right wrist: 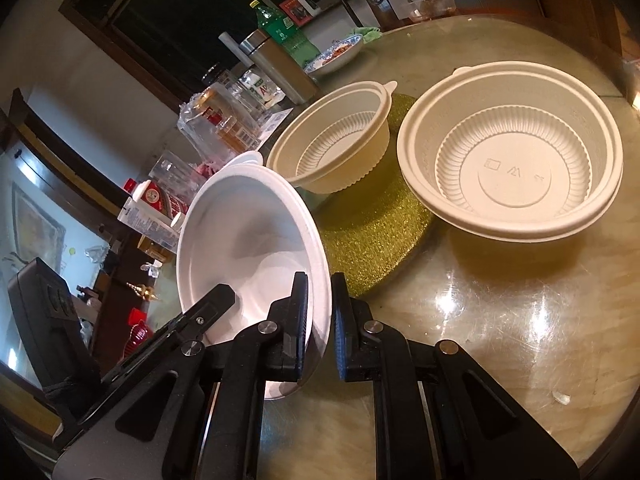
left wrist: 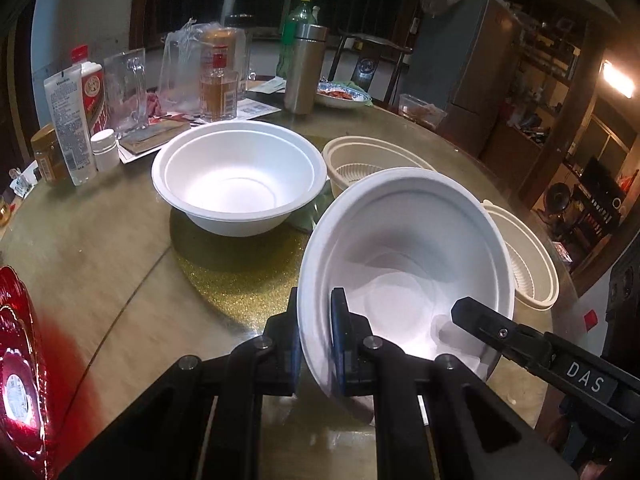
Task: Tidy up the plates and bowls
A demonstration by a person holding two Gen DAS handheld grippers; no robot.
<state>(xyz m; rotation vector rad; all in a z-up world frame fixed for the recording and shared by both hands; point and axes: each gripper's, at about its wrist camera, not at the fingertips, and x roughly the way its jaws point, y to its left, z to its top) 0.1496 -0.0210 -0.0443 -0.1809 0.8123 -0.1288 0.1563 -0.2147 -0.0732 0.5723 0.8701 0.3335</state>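
Note:
Both grippers pinch the same white foam bowl, held tilted above the table. My left gripper is shut on its near rim. My right gripper is shut on the opposite rim of that bowl; its finger shows in the left wrist view. A second white foam bowl stands upright on the gold glitter mat. Two cream ribbed plastic bowls stand nearby, one farther and one nearer.
The round table's back is crowded with bottles, a steel flask, a glass jar, tubes and a dish of food. A red object lies at the left edge.

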